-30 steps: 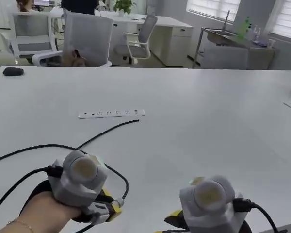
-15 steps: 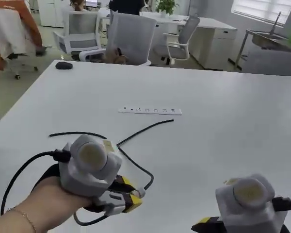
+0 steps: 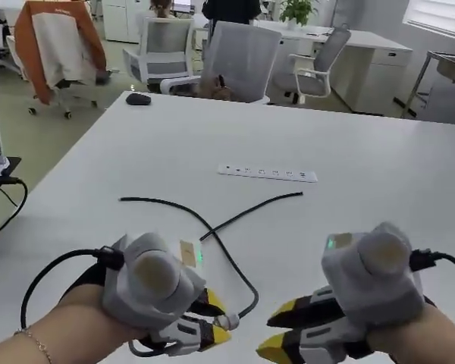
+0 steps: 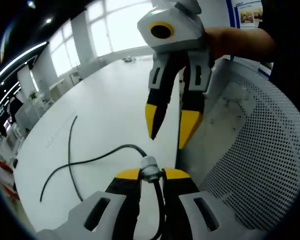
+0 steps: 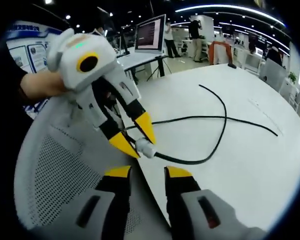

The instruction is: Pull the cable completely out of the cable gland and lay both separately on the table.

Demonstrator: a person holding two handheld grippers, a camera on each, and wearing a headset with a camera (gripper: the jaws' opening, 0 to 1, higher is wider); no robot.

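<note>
While the cable remains seated in the gland, a slip at the left grip is judged the main risk.
The left gripper [image 3: 216,322] [image 4: 151,174] is closed narrowly on the small grey cable gland [image 4: 150,167] [image 5: 144,148] at the near edge of the white table [image 3: 364,152]. From it the black cable [image 3: 159,202] is seen looping and crossing itself. The right gripper [image 3: 273,335] [image 5: 147,172] is held just beside the gland, jaws parted and empty. If the cable is pulled off-axis, the gland may be twisted from the tips, or the crossed loop snagged.

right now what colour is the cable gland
The cable gland is pale grey, clearest in the left gripper view.
</note>
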